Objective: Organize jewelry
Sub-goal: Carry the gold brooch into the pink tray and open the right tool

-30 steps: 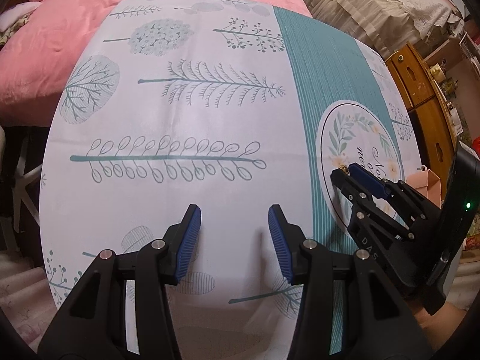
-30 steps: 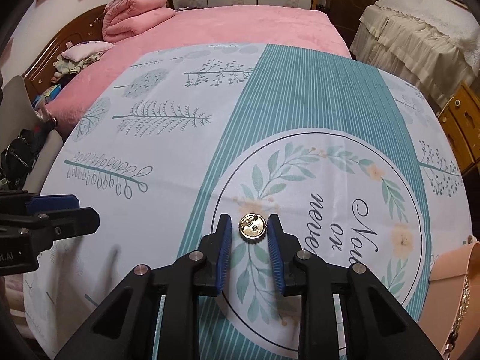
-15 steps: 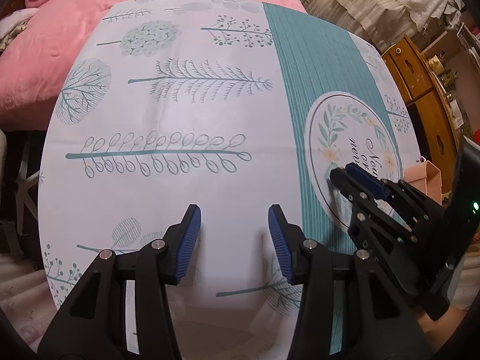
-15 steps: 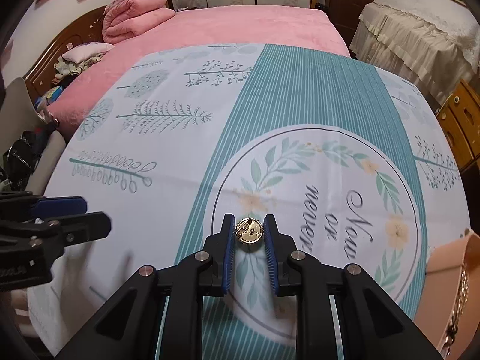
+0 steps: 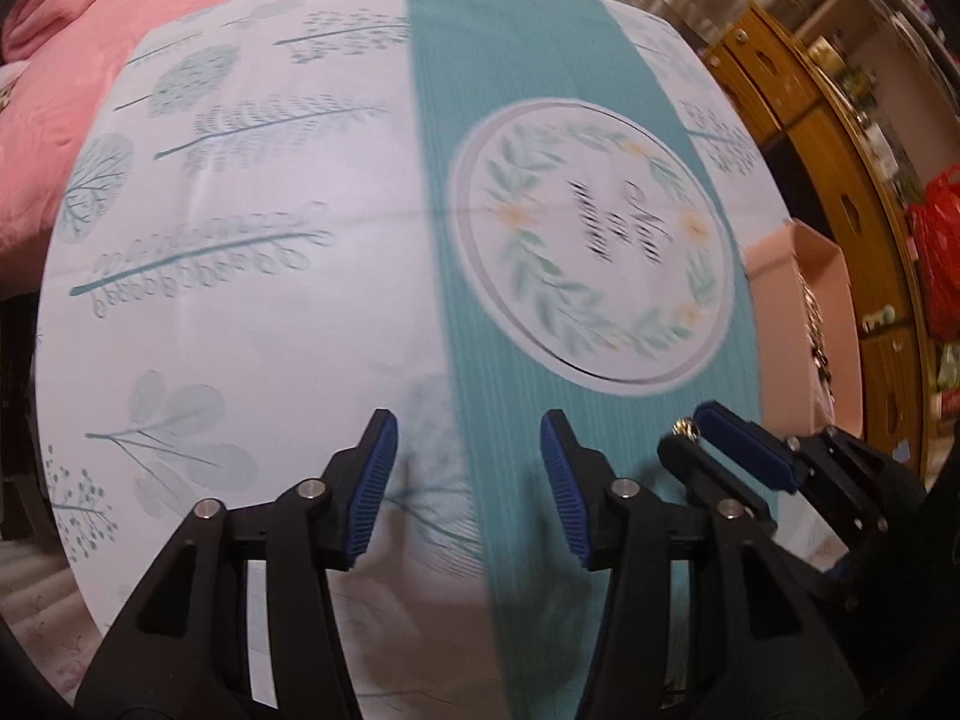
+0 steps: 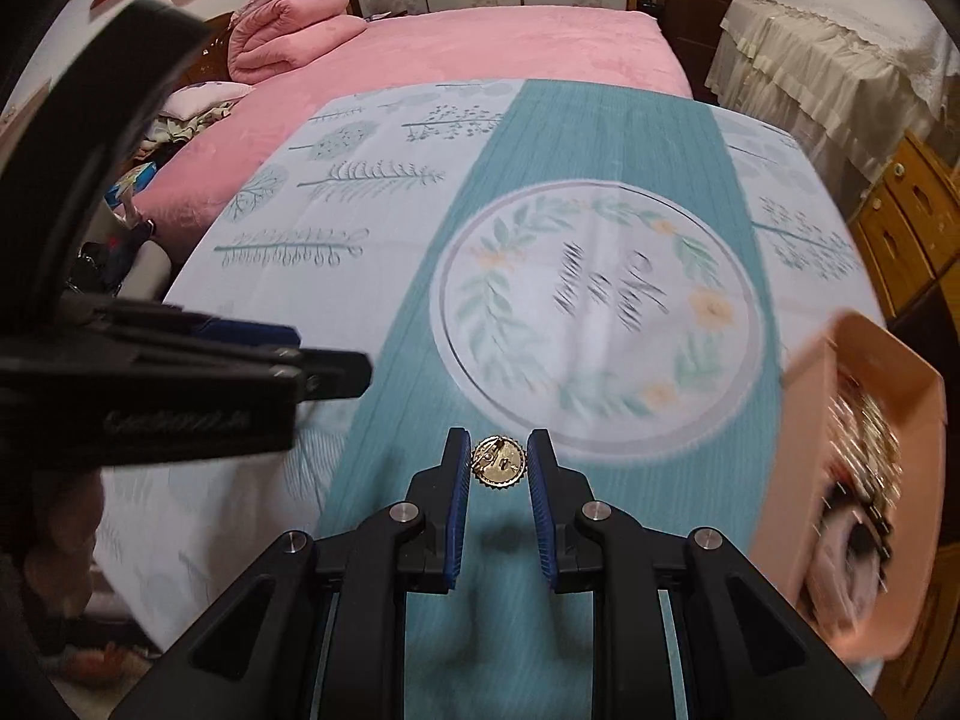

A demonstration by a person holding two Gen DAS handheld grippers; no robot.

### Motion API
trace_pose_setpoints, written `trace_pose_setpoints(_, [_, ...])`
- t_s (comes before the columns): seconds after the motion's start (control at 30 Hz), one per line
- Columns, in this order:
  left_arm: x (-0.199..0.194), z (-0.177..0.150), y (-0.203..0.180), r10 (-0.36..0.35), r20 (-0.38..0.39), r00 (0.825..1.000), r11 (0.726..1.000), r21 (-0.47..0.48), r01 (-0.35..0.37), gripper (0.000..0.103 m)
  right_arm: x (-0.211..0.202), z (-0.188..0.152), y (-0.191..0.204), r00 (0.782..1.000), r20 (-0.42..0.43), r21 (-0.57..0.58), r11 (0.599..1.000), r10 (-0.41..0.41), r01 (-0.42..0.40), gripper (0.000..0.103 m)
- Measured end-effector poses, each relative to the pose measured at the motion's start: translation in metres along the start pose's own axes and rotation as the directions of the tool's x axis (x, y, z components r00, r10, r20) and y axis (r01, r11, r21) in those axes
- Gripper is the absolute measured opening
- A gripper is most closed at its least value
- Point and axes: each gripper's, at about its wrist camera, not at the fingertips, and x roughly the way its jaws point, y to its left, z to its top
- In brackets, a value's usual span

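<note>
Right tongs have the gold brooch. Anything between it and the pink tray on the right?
Nothing visible. The brooch sits clamped in the right tongs, and only bare tablecloth lies between it and the tray. The left tongs are open, off to the other side.

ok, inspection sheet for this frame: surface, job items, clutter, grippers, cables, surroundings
Surface: table under a printed tablecloth, teal stripe and round wreath emblem; image motion-blurred.
Job's things: gold round brooch held between the fingers of the right gripper, above the cloth. Pink tray at the table's right edge, with jewelry inside, blurred.
Clutter: nothing seen on the cloth besides the tray.
Grippers: right gripper shut on the brooch; left gripper open, holding nothing, beside the right one.
Cables: nothing seen.
Surroundings: pink bed behind the table, folded pink quilt, cream-covered furniture, wooden cabinet on the right.
</note>
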Motion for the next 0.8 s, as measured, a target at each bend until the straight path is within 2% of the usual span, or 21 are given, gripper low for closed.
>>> trace_pose_setpoints(0.2, [-0.005, -0.010, -0.056, -0.018, 0.002, 1.000, 0.998, 0.066, 0.017, 0.063, -0.046, -0.038, -0.038, 0.999, 0.013, 0.036, 0.999, -0.039, 0.039, 0.019])
trace_pose_setpoints(0.4, [-0.014, -0.018, -0.111, -0.044, 0.018, 0.999, 0.992, 0.123, 0.042, 0.064, -0.089, -0.062, -0.089, 0.995, 0.050, 0.102, 0.991, -0.089, 0.084, 0.019])
trace_pose_setpoints(0.6, [-0.028, -0.024, -0.148, -0.045, 0.047, 0.998, 0.989, 0.140, 0.038, 0.064, -0.115, -0.063, -0.135, 0.991, 0.073, 0.158, 0.983, -0.109, 0.096, 0.019])
trace_pose_setpoints(0.8, [-0.043, -0.025, -0.163, -0.031, 0.085, 0.996, 0.994, 0.108, 0.022, 0.064, -0.132, -0.059, -0.169, 0.990, 0.093, 0.193, 0.977, -0.110, 0.090, 0.019])
